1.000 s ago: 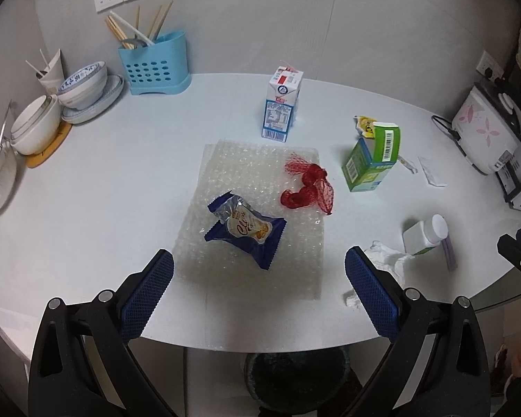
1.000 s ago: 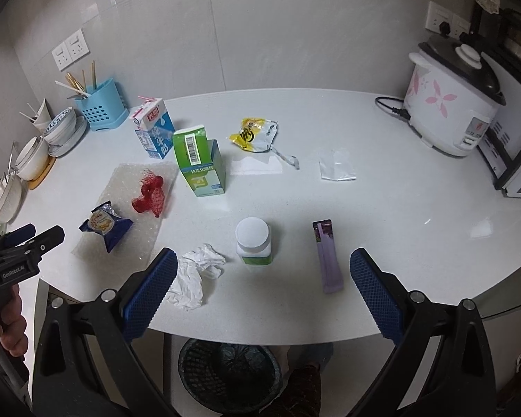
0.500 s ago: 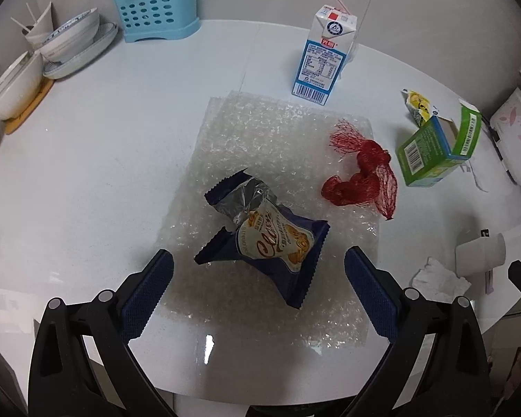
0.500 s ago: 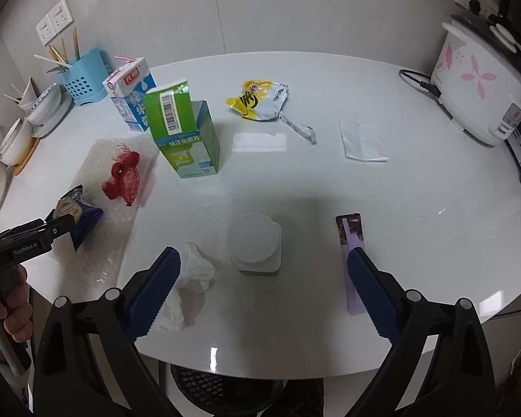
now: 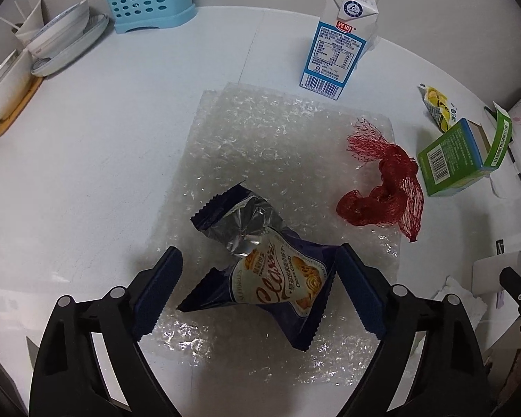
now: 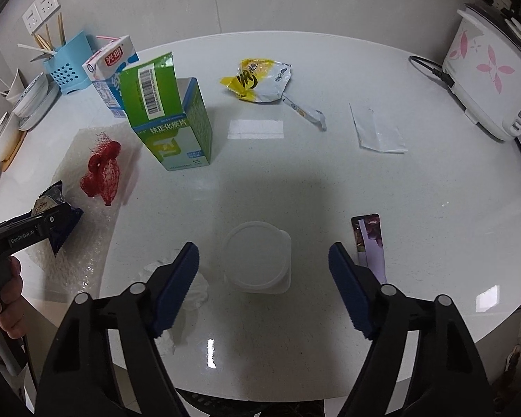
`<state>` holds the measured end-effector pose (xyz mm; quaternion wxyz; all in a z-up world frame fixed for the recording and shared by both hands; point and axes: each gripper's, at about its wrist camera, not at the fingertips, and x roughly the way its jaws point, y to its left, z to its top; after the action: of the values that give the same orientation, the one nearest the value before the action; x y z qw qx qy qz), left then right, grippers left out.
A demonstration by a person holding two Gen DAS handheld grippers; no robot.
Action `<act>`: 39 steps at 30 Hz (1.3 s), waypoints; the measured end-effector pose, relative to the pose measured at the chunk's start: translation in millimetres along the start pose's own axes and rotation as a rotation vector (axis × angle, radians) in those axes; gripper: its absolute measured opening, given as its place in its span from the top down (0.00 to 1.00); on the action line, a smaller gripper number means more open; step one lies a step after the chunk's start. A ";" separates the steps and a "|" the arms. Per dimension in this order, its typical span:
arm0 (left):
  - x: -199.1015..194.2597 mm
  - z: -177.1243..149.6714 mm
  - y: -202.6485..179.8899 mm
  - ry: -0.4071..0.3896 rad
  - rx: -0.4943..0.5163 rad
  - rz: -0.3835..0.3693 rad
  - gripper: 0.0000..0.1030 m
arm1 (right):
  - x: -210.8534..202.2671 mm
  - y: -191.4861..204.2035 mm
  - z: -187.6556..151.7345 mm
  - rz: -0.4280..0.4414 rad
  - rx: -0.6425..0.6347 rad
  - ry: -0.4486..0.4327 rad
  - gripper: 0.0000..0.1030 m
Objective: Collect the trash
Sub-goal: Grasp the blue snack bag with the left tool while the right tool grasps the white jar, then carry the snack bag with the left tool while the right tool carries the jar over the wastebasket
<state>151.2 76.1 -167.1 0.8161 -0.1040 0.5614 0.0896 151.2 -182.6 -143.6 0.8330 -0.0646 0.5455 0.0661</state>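
Within the last second both tools dropped toward the table. Left gripper (image 5: pixel 257 293) was wide open around the cookie wrapper (image 5: pixel 260 264) on the bubble wrap (image 5: pixel 260 132) — nothing gripped yet. Right gripper (image 6: pixel 262 286), wide open and empty, was poised over the white jar (image 6: pixel 257 257). Bin below mostly hidden.

Your tabletop (image 6: pixel 295 180) is glossy white and smooth, throwing back the lamp glare. The bubble wrap (image 5: pixel 260 132) is clear, dimpled plastic. On it, your cookie wrapper (image 5: pixel 274 274) is shiny dark-blue film with crinkled silver foil inside, and the red net (image 5: pixel 385 191) is coarse open mesh. The milk carton (image 5: pixel 340 45) looks like coated paperboard. Your fingers (image 5: pixel 159 288) carry ridged, matt blue pads on black plastic arms.
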 end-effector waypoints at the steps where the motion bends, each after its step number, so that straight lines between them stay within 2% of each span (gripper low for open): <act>1: 0.1 -0.6 -0.4 0.001 0.001 -0.001 0.19 | 2.1 0.0 0.1 0.001 0.002 0.002 0.37; 3: 0.9 -0.9 -2.1 0.006 0.004 -0.008 0.25 | 6.8 -1.1 -0.7 0.001 0.004 0.018 0.45; 5: 2.1 -1.4 -4.4 0.009 0.008 -0.011 0.28 | 10.5 -2.1 -0.6 0.004 0.008 0.031 0.59; 6: 2.2 -1.5 -5.6 0.007 0.015 -0.006 0.32 | 11.3 -2.6 -1.1 0.009 0.008 0.034 0.61; 12: -0.2 1.8 -8.8 0.006 0.021 -0.016 0.47 | 12.4 -5.2 -1.0 -0.003 0.014 0.034 0.62; 15: -3.5 3.4 -9.5 0.002 0.022 -0.016 0.50 | 10.5 -7.0 -1.0 0.001 0.024 0.034 0.62; 30: -36.2 0.2 -12.6 -0.037 0.027 -0.040 0.52 | -17.0 -7.1 3.4 0.003 0.021 -0.024 0.62; 39: -61.8 -15.6 -14.4 -0.070 0.045 -0.047 0.52 | -36.8 -2.0 0.0 0.021 0.020 -0.064 0.62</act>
<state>119.1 56.2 -113.7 0.8392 -0.0958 0.5317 0.0612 136.9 -186.0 -109.7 0.8499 -0.0484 0.5198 0.0712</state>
